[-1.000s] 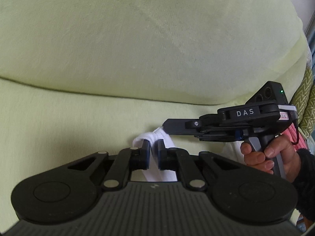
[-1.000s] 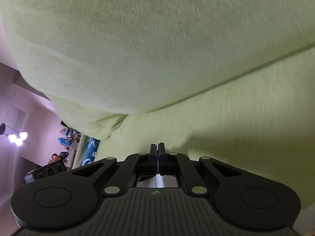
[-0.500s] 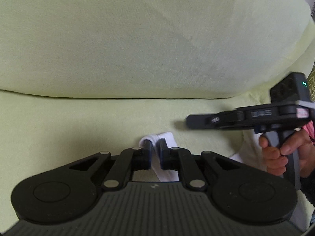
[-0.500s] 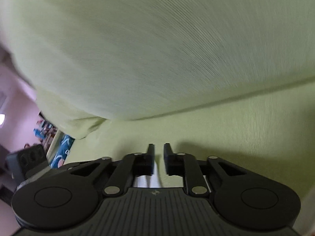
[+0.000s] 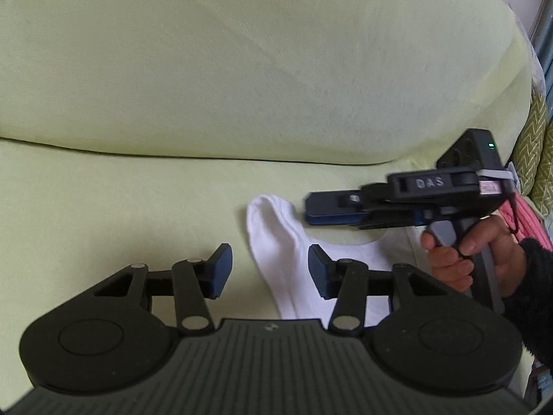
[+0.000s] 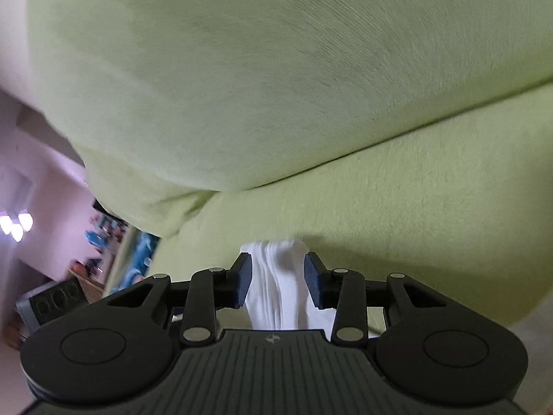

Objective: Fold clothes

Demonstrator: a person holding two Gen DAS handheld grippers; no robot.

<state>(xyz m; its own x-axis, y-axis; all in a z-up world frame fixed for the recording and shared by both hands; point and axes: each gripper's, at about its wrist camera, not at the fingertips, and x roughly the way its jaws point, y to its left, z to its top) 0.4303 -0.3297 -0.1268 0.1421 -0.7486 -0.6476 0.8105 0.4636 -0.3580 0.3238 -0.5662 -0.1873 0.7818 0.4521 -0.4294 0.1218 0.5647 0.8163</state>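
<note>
- Left wrist view: the left tongs [image 5: 266, 269] are opening, pads clear of the white sock [image 5: 276, 235] lying between them on the green sofa [image 5: 138, 207]; the right tongs [image 5: 311, 209] hover just beyond, held by a hand [image 5: 473, 252].
- Right wrist view: the right tongs [image 6: 278, 278] are opening, the sock [image 6: 276, 276] between them, not pinched.
</note>
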